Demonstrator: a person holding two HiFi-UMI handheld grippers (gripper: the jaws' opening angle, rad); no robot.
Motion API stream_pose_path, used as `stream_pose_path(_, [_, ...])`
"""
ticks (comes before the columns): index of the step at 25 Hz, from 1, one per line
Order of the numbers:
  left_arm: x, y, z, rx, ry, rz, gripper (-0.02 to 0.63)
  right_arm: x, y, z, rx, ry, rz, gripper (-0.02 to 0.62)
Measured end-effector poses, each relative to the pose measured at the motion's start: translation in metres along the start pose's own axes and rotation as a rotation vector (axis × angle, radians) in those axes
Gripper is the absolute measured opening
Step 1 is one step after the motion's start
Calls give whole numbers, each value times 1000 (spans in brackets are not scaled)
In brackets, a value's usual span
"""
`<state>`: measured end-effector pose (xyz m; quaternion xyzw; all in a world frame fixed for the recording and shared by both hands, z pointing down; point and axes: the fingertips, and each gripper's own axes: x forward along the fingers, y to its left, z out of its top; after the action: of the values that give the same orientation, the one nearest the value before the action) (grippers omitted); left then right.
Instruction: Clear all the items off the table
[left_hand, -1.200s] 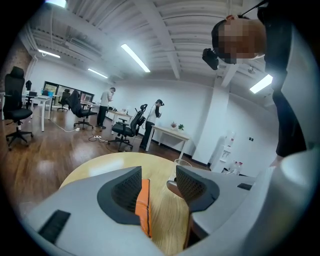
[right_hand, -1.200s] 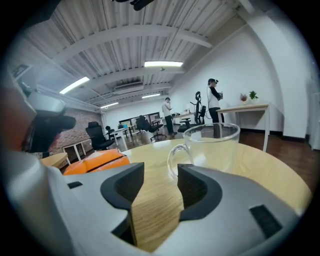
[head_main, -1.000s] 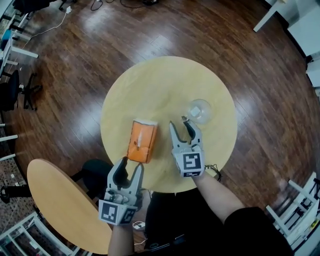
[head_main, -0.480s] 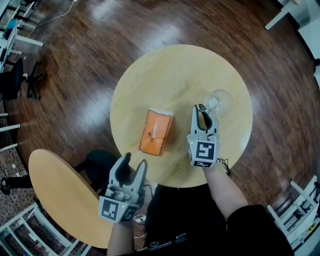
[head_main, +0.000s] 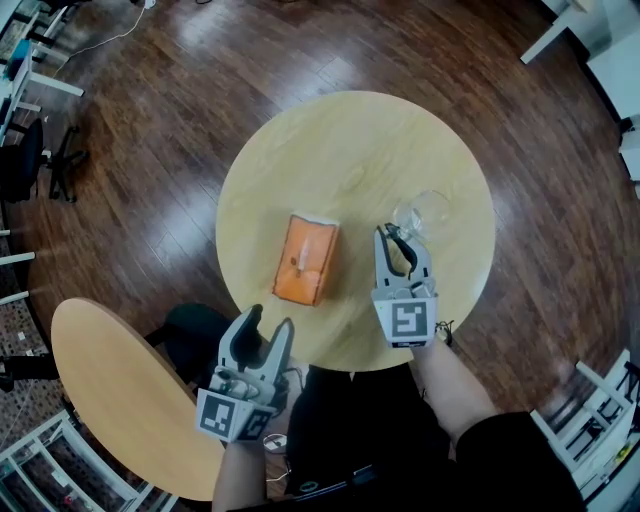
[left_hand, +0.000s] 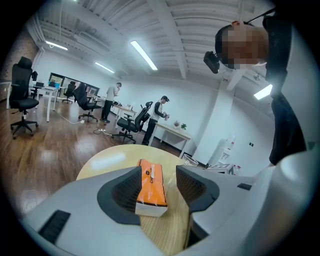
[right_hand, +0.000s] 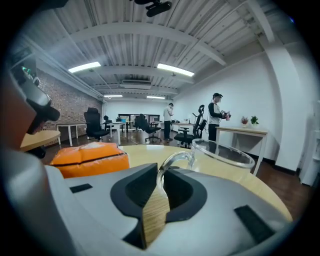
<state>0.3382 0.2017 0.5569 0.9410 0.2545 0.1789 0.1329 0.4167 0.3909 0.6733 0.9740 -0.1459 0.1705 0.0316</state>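
My right gripper (head_main: 396, 240) has just closed further, pinching the mug (head_main: 424, 210) handle right of the pack (head_main: 307, 259). My left gripper (head_main: 268, 323) hangs spread nearby.

Room was a big open office with a dark, glossy wood floor (head_main: 200, 120). A round table (head_main: 340, 140) in pale wood sat in the middle, and another pale rounded tabletop (head_main: 110, 390) was near it. Further back there were black office chairs (left_hand: 22, 97) and white desks (left_hand: 172, 131), with a couple of people (left_hand: 161, 111) standing around. White walls (right_hand: 285, 90), one brick wall (right_hand: 65, 105), and long strip lights (left_hand: 143, 54) on a ribbed grey ceiling (right_hand: 150, 35).
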Motion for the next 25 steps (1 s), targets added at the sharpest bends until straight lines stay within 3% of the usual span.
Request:
stream_pose_path(7, [-19, -15, 10, -46, -56, 26, 221, -27, 11, 50, -92, -86, 93, 43])
stream_pose_path(13, [-56, -16, 24, -49, -173, 129, 221, -44, 40, 106, -157, -194, 237, 43])
stream_pose_path(16, [-87, -16, 57, -22, -249, 190, 221, -60, 62, 136, -182, -206, 304, 43])
stream_pose_path(20, [-136, -1, 93, -26, -372, 281, 219, -63, 112, 187, -245, -273, 419, 43])
stream_pose_path(25, [-229, 29, 109, 7, -482, 429, 219, -81, 208, 225, -301, -343, 569, 43])
